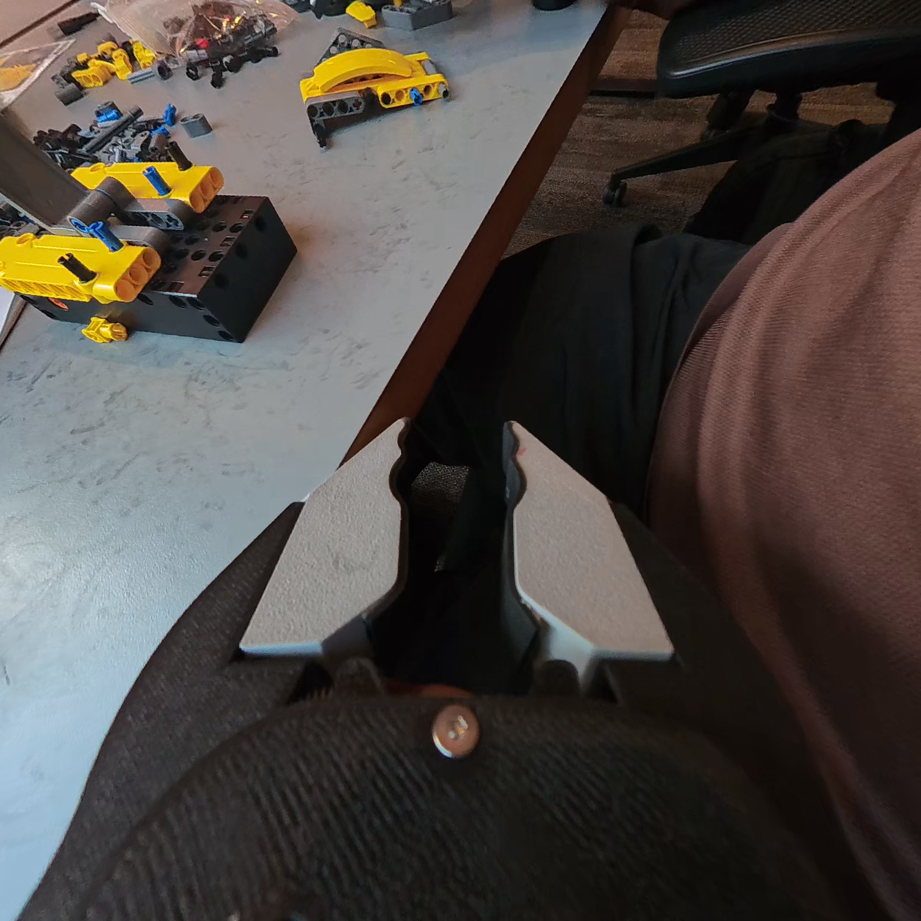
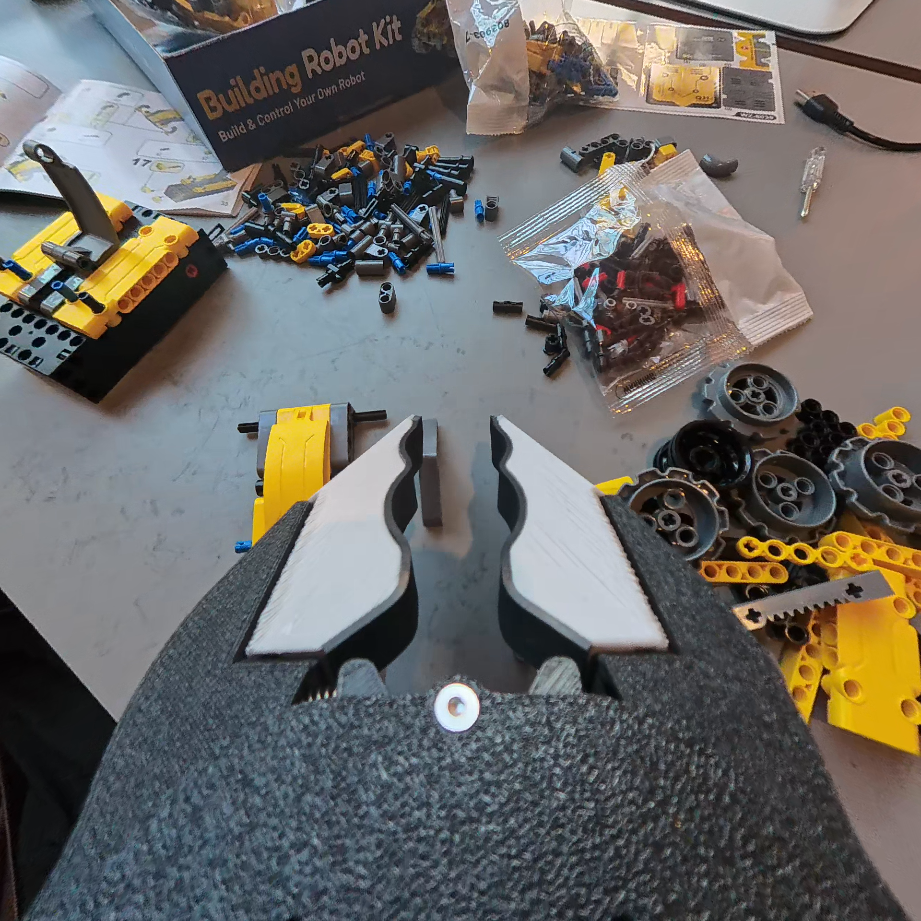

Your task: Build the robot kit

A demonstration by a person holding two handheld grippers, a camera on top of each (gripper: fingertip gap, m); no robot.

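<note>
Up close, the right gripper (image 2: 451, 423) hovers low over the grey surface (image 2: 309, 349) with its fingers (image 2: 349, 538) spread and nothing between them. A small dark grey beam (image 2: 430, 473) lies flat on the surface just inside the left finger's tip; whether it touches that finger cannot be told. Just beside that finger sits a yellow curved assembly (image 2: 294, 458) with black pins. To the right lies a heap of grey wheels (image 2: 792, 491) and yellow beams (image 2: 857, 648), with an open clear bag of black parts (image 2: 648, 299) beyond. Farther off are a loose pile of small pins (image 2: 359, 214), a dark box (image 2: 279, 75) and a yellow-and-black block build (image 2: 99, 279).

The left gripper (image 1: 456, 428) hangs off the surface's edge (image 1: 448, 309), over dark trousers (image 1: 573, 324) beside a pinkish shirt (image 1: 797, 448), its fingers (image 1: 344, 558) apart and empty.
</note>
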